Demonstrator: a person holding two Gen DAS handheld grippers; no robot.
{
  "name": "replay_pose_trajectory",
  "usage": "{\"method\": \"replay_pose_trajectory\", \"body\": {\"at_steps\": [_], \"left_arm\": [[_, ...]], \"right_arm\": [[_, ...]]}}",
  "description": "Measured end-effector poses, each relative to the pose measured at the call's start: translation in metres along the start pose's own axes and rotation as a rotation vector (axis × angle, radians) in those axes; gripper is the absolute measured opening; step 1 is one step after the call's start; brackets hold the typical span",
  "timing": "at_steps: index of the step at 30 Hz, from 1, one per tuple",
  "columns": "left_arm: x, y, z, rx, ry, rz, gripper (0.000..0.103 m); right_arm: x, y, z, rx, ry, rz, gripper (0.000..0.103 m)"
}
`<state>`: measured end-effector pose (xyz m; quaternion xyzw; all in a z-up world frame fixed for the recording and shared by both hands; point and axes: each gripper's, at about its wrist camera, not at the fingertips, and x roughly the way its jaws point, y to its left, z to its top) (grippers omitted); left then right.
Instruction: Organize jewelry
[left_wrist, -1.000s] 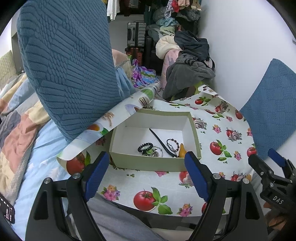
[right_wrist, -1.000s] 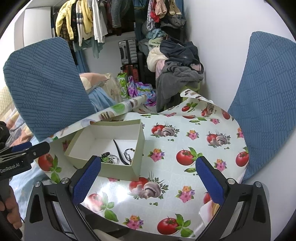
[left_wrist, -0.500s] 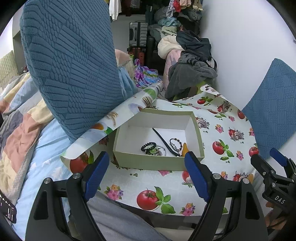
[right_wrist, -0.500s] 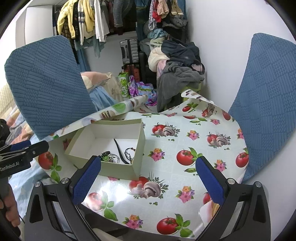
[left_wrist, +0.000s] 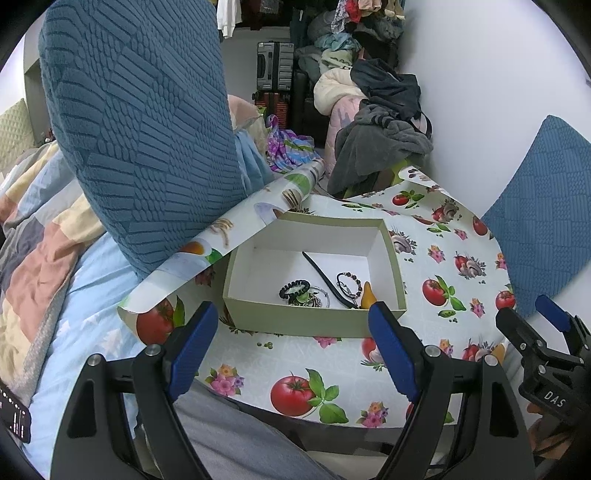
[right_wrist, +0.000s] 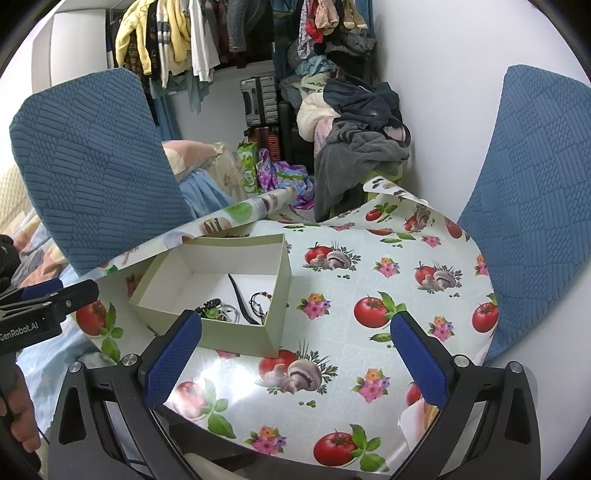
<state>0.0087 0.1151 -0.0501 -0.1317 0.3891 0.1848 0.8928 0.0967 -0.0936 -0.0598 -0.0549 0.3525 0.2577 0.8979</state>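
Observation:
An open pale green box (left_wrist: 314, 325) (right_wrist: 240, 336) stands on the tomato-print tablecloth (left_wrist: 314, 369). Inside lie a black bead bracelet (left_wrist: 294, 287), a black cord (left_wrist: 321, 275), a dark bead bracelet (left_wrist: 349, 282), silver rings (left_wrist: 314, 301) and an orange piece (left_wrist: 367, 295). The jewelry also shows in the right wrist view (right_wrist: 236, 308). My left gripper (left_wrist: 291, 343) is open and empty, held just in front of the box. My right gripper (right_wrist: 291, 354) is open and empty, to the right of the box over the cloth.
Blue textured cushions stand at the left (left_wrist: 140, 129) and right (right_wrist: 535, 203). A pile of clothes (right_wrist: 354, 140) sits behind the table by the white wall. A patchwork bedspread (left_wrist: 37, 258) lies to the left. The cloth's left edge curls up (left_wrist: 221, 232).
The left gripper has drawn back and shifted slightly left, so the box sits a little further right in its view. The right gripper has barely moved. Both stay open.

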Motion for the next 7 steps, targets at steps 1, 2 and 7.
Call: {"method": "replay_pose_trajectory", "body": {"at_steps": [1,2,7], "left_arm": [[-0.0004,-0.0004,-0.0002,0.0,0.001,0.001,0.084],[-0.0002,0.0001,-0.0002,-0.001,0.0,0.0,0.084],[0.0002,0.0004,-0.0006,-0.004,0.0,0.0,0.084]], "right_arm": [[0.0004,-0.0007,-0.0002,0.003,0.006,0.0,0.103],[0.0004,-0.001,-0.0012,0.003,0.007,0.001,0.103],[0.0007,-0.0015,-0.0026,0.001,0.007,0.0,0.103]]}}
